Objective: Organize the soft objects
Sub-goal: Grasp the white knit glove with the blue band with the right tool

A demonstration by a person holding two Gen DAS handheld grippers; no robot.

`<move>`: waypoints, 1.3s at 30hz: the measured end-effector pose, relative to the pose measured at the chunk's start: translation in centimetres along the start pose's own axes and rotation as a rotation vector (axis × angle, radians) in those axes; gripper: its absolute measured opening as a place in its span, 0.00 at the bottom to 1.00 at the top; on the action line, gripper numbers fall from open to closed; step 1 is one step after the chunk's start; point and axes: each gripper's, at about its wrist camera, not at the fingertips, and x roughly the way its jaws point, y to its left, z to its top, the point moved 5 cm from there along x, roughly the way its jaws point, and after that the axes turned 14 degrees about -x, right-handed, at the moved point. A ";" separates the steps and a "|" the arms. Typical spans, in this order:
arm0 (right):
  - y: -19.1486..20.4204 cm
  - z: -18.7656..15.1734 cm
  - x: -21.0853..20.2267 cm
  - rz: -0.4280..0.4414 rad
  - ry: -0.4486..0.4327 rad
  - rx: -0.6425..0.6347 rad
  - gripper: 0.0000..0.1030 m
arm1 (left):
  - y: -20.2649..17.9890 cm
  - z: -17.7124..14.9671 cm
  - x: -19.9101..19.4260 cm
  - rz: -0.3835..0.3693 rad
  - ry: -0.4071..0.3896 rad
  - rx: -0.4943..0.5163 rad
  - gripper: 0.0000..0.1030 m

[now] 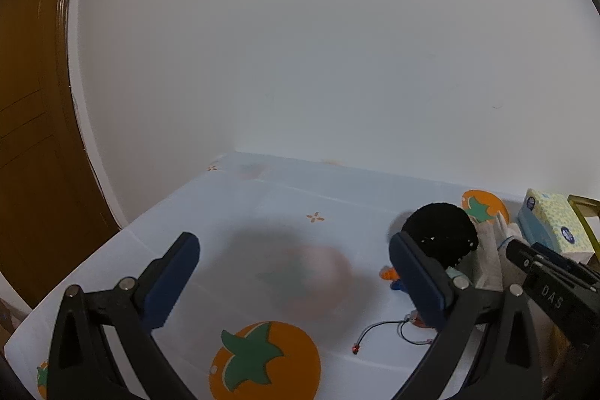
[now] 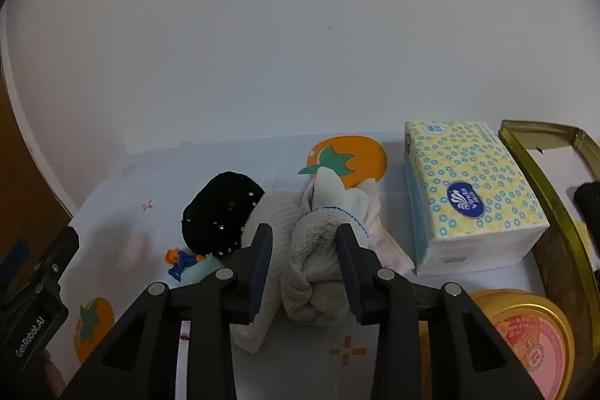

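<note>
The right gripper (image 2: 304, 242) is squeezing a fluffy grey rolled towel (image 2: 313, 272) between its dark pads — it's sitting on the pale blue tablecloth (image 2: 150, 182) with the orange fruit prints, beside a round black knit hat (image 2: 219, 214) and a crinkly tissue pack (image 2: 472, 194). The left gripper (image 1: 294, 263) is hanging with fingers spread wide, nothing between them.

Table (image 1: 262, 197) left portion open from front edge to back wall; passage unobstructed there. Right portion crowded: black hat (image 2: 221, 212), bundled grey towels (image 2: 318, 272), tissue pack (image 2: 468, 190), gold tin (image 2: 525, 332) and gold frame (image 2: 543, 182) stand close together, narrow gaps only.
</note>
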 end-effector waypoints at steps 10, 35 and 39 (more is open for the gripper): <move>1.1 0.1 1.4 -0.013 0.070 -0.087 0.37 | -0.6 -0.4 0.3 -0.008 0.018 0.013 1.00; -1.3 -1.1 -10.5 0.156 -0.298 -0.082 0.08 | -7.5 -3.2 -2.8 -0.405 0.062 0.233 0.93; -2.4 -1.9 -12.1 0.130 -0.314 -0.091 0.08 | -10.2 -4.9 -2.9 -0.448 0.102 0.342 0.81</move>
